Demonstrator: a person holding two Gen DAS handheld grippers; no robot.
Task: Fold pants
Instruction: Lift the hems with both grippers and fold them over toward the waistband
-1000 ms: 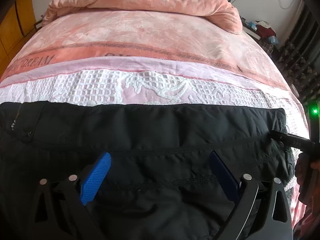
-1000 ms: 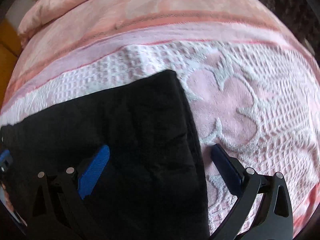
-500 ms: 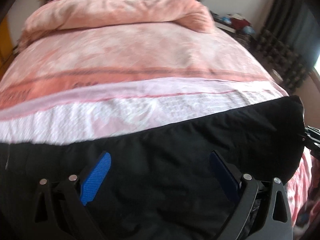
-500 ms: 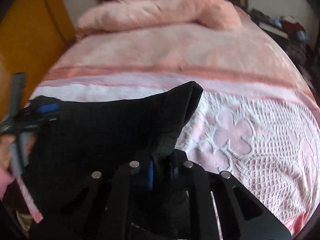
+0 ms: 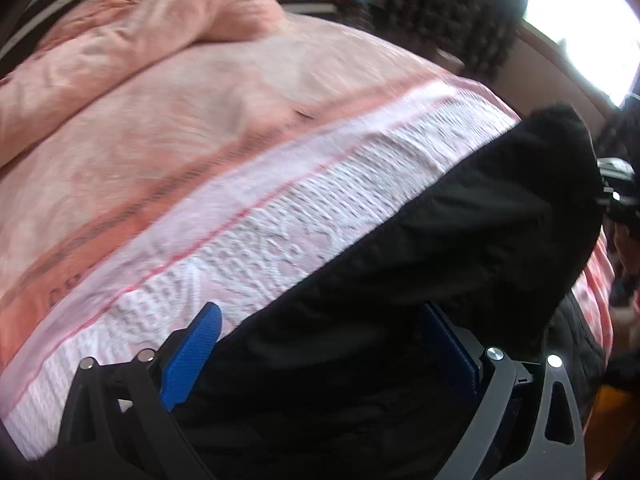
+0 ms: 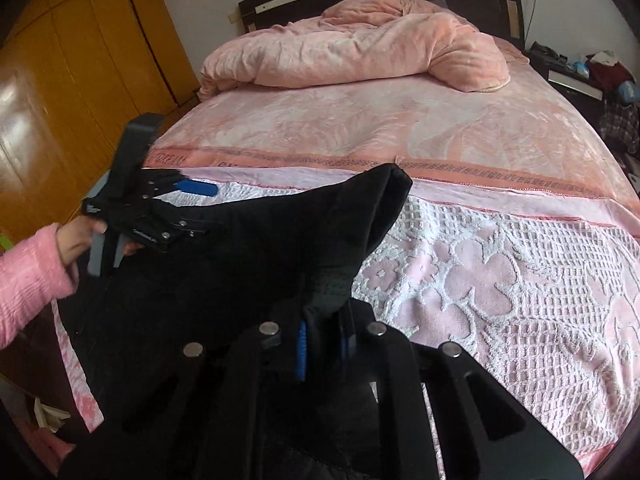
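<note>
The black pants lie along the near edge of a pink bed. My right gripper is shut on a bunched corner of the pants and holds it lifted above the bedspread. In the left wrist view the pants fill the lower right, with one end raised at the far right. My left gripper is open, its blue pads wide apart over the pants' edge. It also shows in the right wrist view at the pants' left end, held by a hand in a pink sleeve.
A white-and-pink textured bedspread covers the near half of the bed. A rumpled pink duvet lies by the dark headboard. A yellow wardrobe stands left. A cluttered nightstand and dark curtains stand right.
My right gripper has shut on the pants' right end and raised it off the bed. My left gripper has stayed open and its view has swung to the right and tilted.
</note>
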